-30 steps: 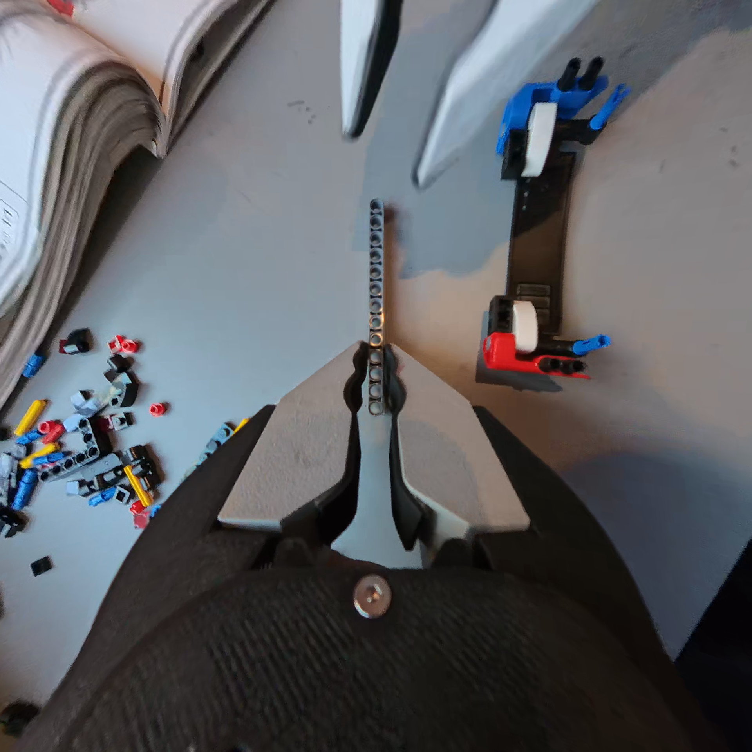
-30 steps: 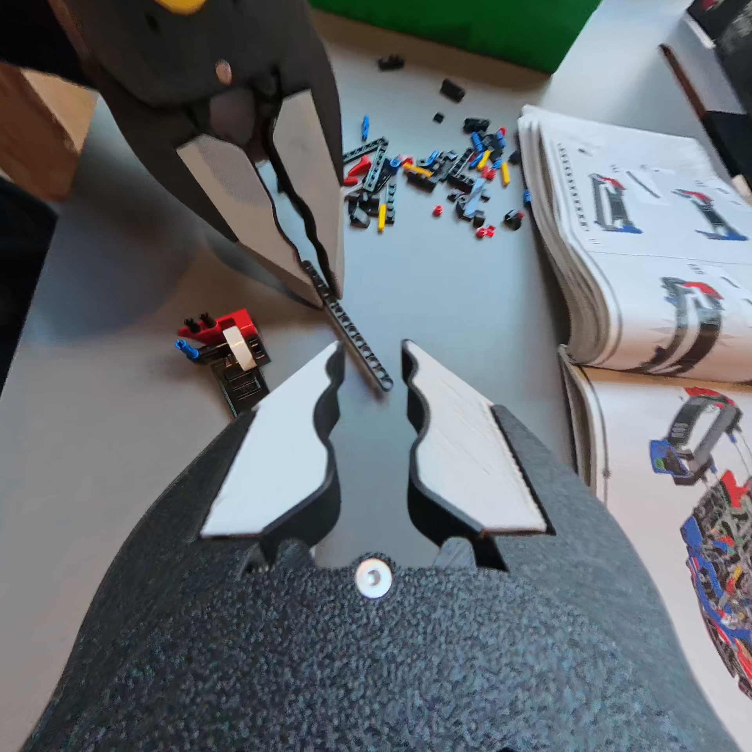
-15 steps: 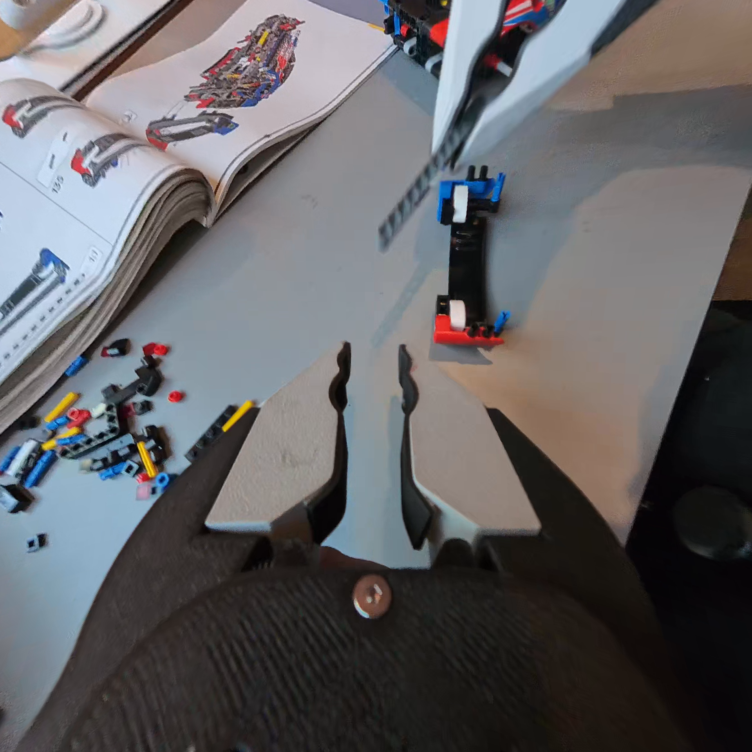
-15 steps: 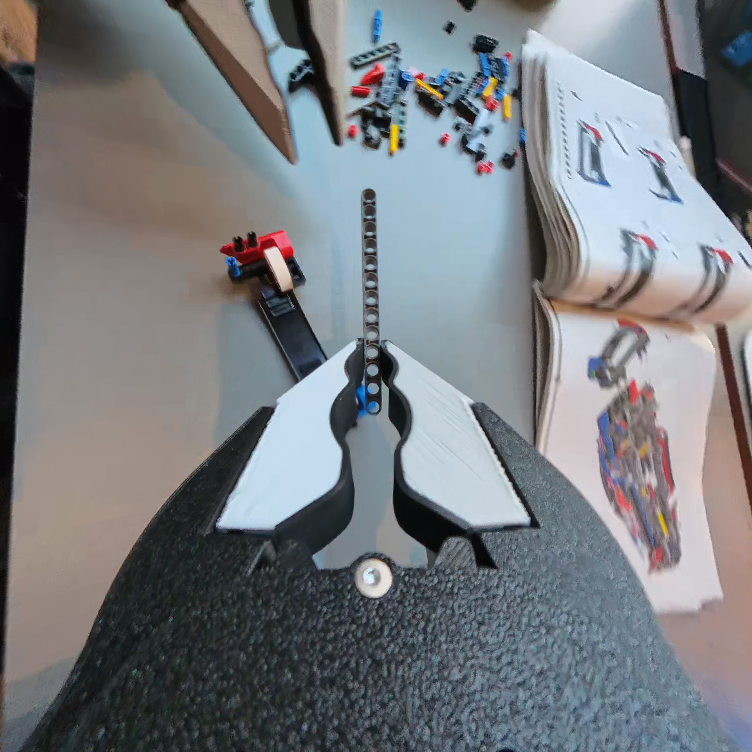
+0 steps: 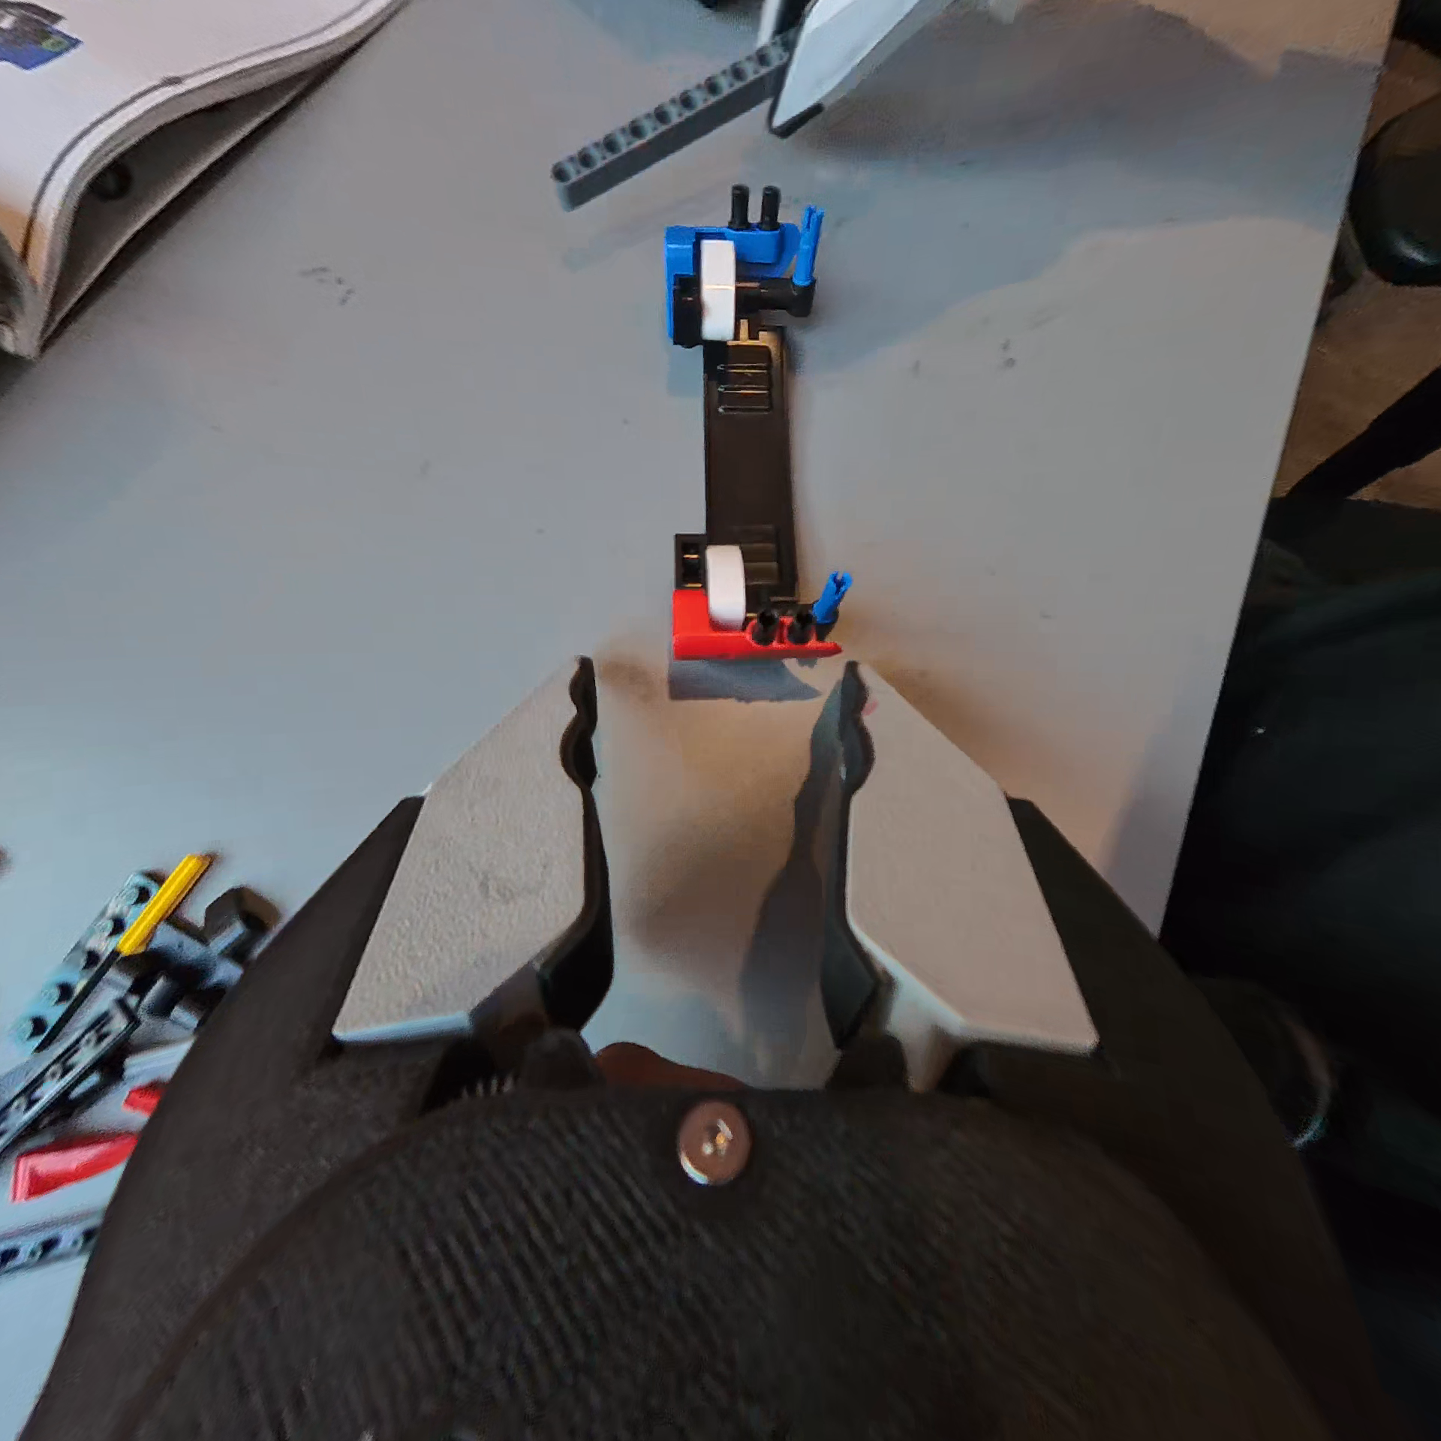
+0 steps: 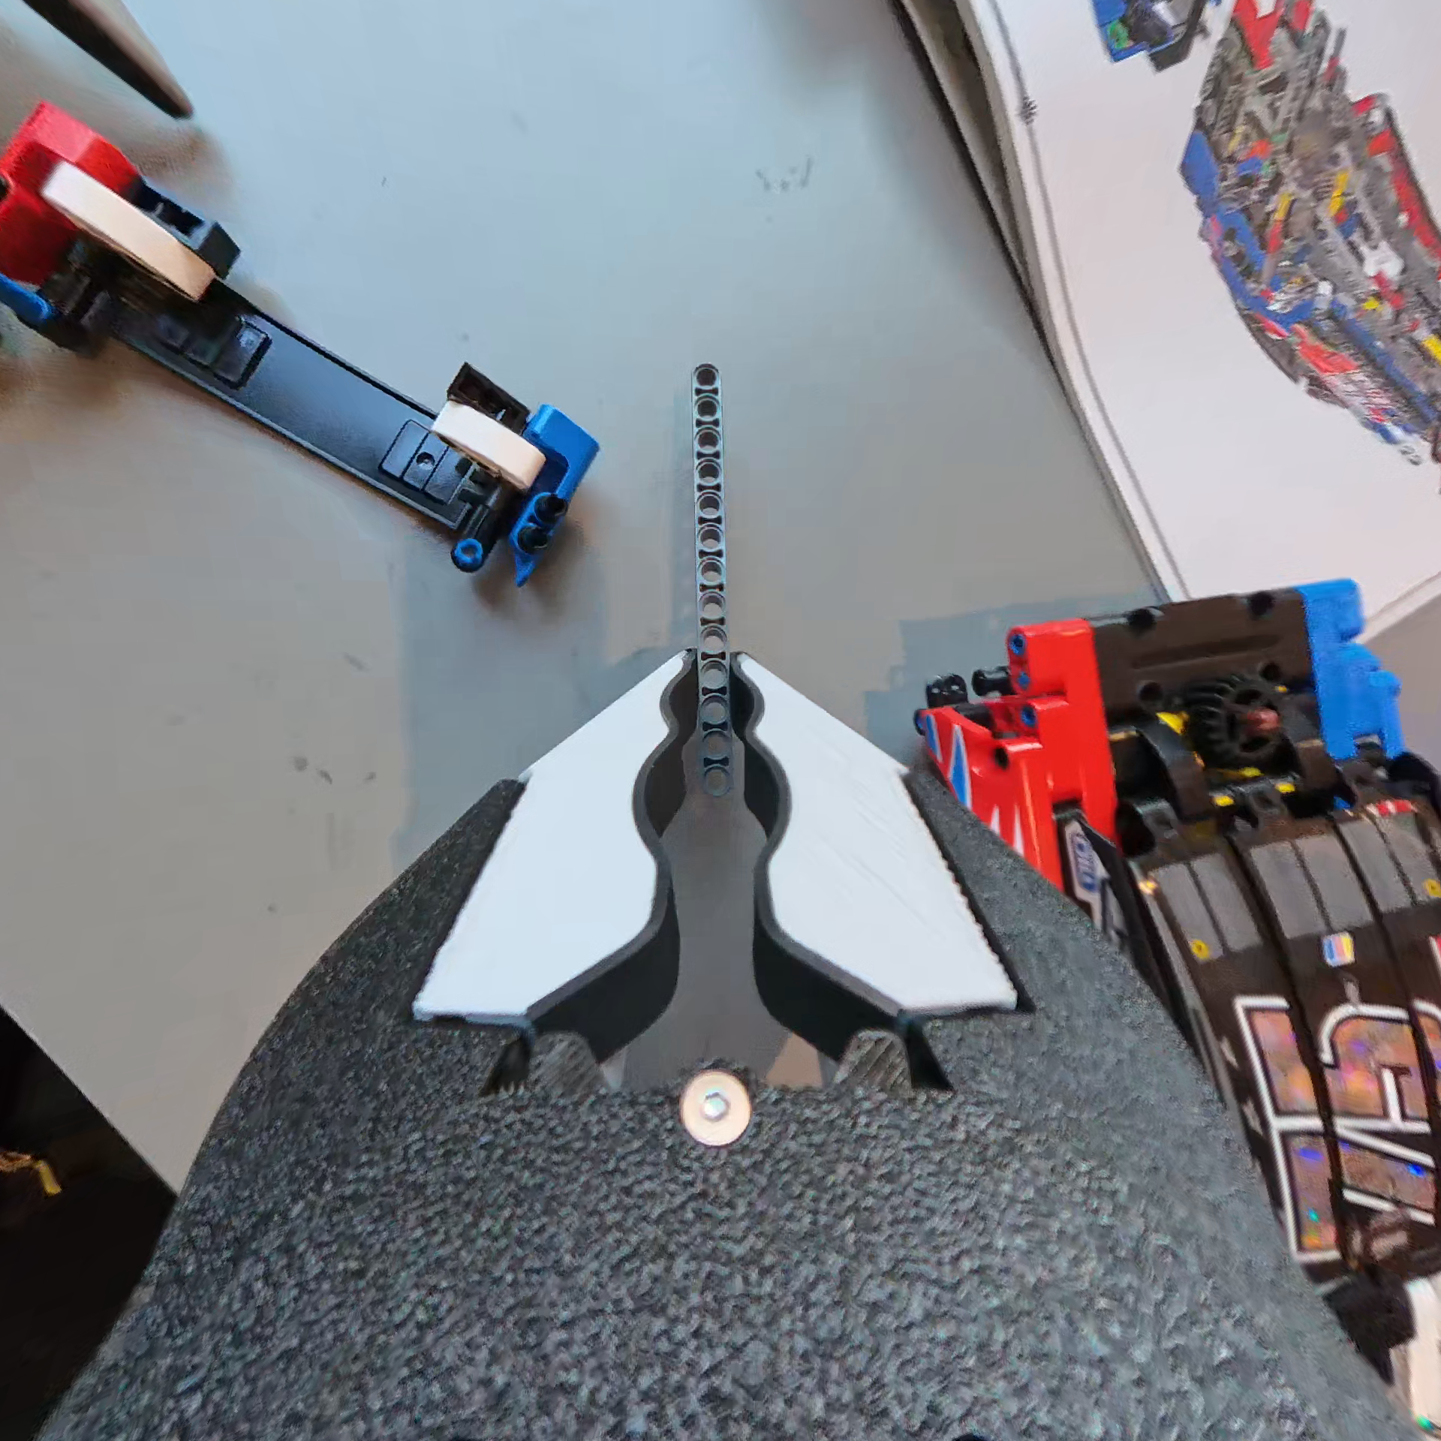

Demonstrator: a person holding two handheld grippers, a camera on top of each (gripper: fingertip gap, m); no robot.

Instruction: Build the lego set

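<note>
A long black panel assembly (image 5: 747, 460) lies on the grey table, with a blue block and white piece at its far end and a red block and white piece at its near end. My left gripper (image 5: 716, 677) is open and empty, its tips just short of the red end. My right gripper (image 6: 711, 663) is shut on a long dark grey beam with holes (image 6: 708, 515), held above the table to the right of the assembly's blue end (image 6: 557, 460). The beam (image 5: 663, 117) and the right gripper (image 5: 826, 70) also show at the top of the left wrist view.
A large partly built car model (image 6: 1216, 842) in black, red and blue stands close to my right gripper on its right. An open instruction book (image 6: 1216, 234) lies beyond it. Loose pieces (image 5: 125, 982) lie at the left gripper's lower left. The table's edge (image 5: 1248, 624) runs along the right. My right fingertips sit around 15 cm from my left ones.
The beam passed from my left gripper to my right, which shut on it and drew back beside the car model. My left gripper opened wider and moved to the assembly's red end.
</note>
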